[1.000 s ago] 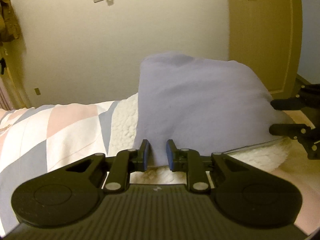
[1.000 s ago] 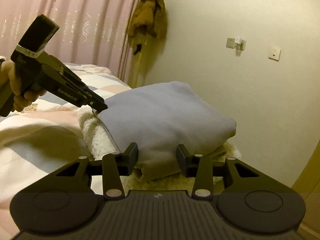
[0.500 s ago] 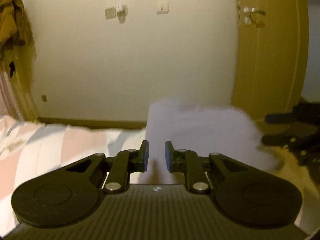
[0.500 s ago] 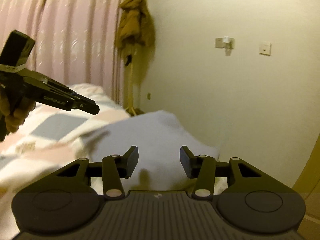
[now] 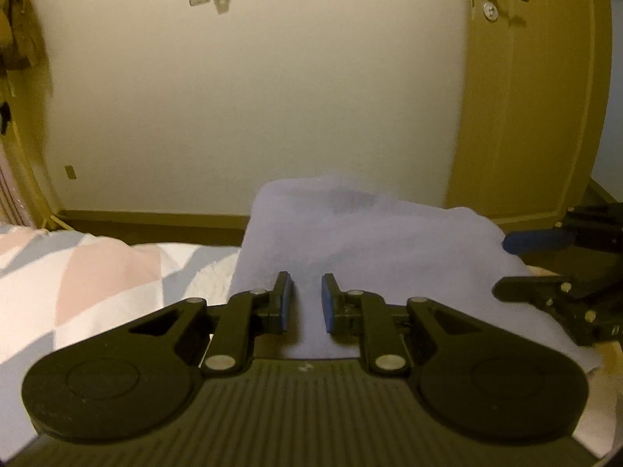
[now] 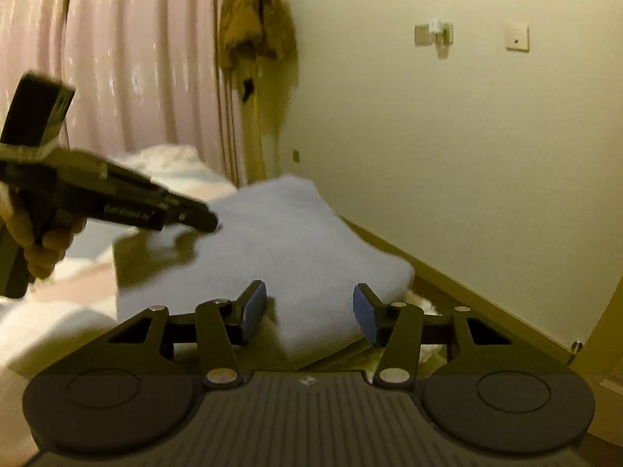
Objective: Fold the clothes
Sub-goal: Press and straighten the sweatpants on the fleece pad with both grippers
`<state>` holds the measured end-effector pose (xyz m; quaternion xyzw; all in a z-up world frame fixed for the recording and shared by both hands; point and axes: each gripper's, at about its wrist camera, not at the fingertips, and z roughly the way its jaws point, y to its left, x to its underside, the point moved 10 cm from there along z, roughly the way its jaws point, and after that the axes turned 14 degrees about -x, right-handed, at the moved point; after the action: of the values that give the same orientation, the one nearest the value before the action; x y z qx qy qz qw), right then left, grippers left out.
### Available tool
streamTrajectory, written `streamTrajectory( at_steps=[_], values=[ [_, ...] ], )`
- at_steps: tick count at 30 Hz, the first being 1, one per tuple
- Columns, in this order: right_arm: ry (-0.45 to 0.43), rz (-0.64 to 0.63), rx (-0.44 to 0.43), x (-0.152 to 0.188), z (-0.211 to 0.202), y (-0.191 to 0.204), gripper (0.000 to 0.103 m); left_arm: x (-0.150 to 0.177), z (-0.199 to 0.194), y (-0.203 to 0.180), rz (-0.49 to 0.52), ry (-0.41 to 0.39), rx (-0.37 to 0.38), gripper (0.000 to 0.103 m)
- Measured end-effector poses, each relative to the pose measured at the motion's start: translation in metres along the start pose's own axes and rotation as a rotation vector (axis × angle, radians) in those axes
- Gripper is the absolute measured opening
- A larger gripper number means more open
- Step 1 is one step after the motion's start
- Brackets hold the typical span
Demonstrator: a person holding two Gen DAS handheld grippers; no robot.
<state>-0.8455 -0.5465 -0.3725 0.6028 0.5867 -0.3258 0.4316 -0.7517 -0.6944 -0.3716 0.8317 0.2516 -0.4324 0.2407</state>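
Observation:
A folded lavender-grey garment (image 5: 370, 241) lies on the bed, at the middle of both views (image 6: 296, 241). My left gripper (image 5: 307, 299) hovers at its near edge, open by a narrow gap with nothing between the blue pads. In the right wrist view, a hand (image 6: 43, 249) holds that left gripper (image 6: 206, 222) just above the garment's left corner, and its shadow falls on the cloth. My right gripper (image 6: 309, 309) is open wide over the garment's near corner and grips nothing. It also shows at the right edge of the left wrist view (image 5: 506, 264).
A quilt (image 5: 97, 272) with pink, grey and white triangles covers the bed on the left. A white fleece layer (image 5: 210, 276) lies under the garment. A wooden door (image 5: 525, 97) stands behind on the right. Pink curtains (image 6: 117, 58) and a hanging brown coat (image 6: 253, 19) are at the back.
Both grippers rose and drew back from the garment's edges, and now hover over it. The garment sits lower and smaller in both views. The right gripper's jaws are slightly wider.

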Motion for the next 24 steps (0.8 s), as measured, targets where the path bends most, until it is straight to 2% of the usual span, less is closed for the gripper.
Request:
streamTrajectory(
  at_steps=[3, 6, 8, 11, 16, 24],
  values=[
    [-0.051, -0.011, -0.078, -0.007, -0.019, 0.016, 0.051, 0.003, -0.022, 0.008, -0.016, -0.012, -0.010, 0.015],
    [-0.016, -0.077, -0.144, 0.002, -0.019, 0.033, 0.051, 0.019, -0.033, 0.015, -0.040, 0.003, -0.021, 0.015],
    [0.024, -0.099, -0.146, 0.019, -0.013, 0.031, 0.052, 0.036, -0.030, 0.020, -0.059, 0.031, -0.039, 0.016],
    [0.024, -0.083, -0.158, 0.035, -0.011, 0.025, 0.053, 0.047, -0.025, 0.019, -0.065, 0.020, -0.054, 0.016],
    [0.025, -0.105, -0.161, 0.040, -0.004, 0.021, 0.054, 0.050, -0.015, 0.016, -0.056, -0.004, -0.089, 0.017],
    [0.035, -0.112, -0.167, 0.037, -0.003, 0.023, 0.056, 0.049, -0.021, 0.009, 0.003, 0.018, -0.135, 0.017]
  ],
)
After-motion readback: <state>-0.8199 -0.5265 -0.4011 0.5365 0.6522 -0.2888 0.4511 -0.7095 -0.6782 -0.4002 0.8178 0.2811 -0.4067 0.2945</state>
